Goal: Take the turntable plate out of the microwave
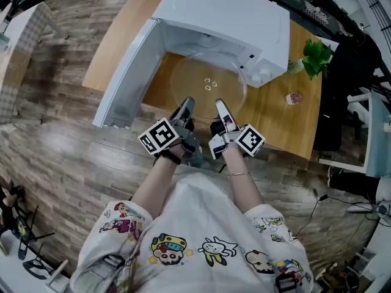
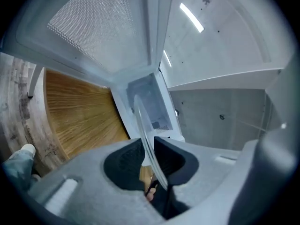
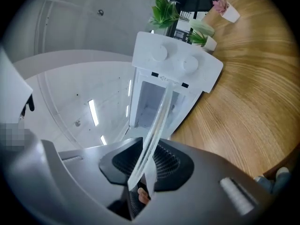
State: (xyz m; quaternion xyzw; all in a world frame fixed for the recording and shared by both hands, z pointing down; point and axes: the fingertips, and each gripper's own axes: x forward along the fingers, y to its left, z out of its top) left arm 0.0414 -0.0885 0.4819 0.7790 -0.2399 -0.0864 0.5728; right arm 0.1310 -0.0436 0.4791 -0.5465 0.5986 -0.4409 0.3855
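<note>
The clear glass turntable plate (image 1: 208, 81) hangs just outside the mouth of the white microwave (image 1: 226, 17), above the wooden table (image 1: 275, 112). My left gripper (image 1: 186, 105) is shut on the plate's near rim at the left, and my right gripper (image 1: 221, 107) is shut on it at the right. In the left gripper view the plate (image 2: 143, 125) shows edge-on, pinched in the left gripper (image 2: 146, 149). The right gripper view shows the plate (image 3: 157, 121) the same way, clamped in the right gripper (image 3: 149, 158), with the microwave (image 3: 176, 67) beyond.
The microwave door (image 1: 125, 78) stands swung open to the left of the plate. A green plant (image 1: 316, 57) and a small pot (image 1: 294, 97) sit on the table at the right. Wooden floor lies below the table's near edge.
</note>
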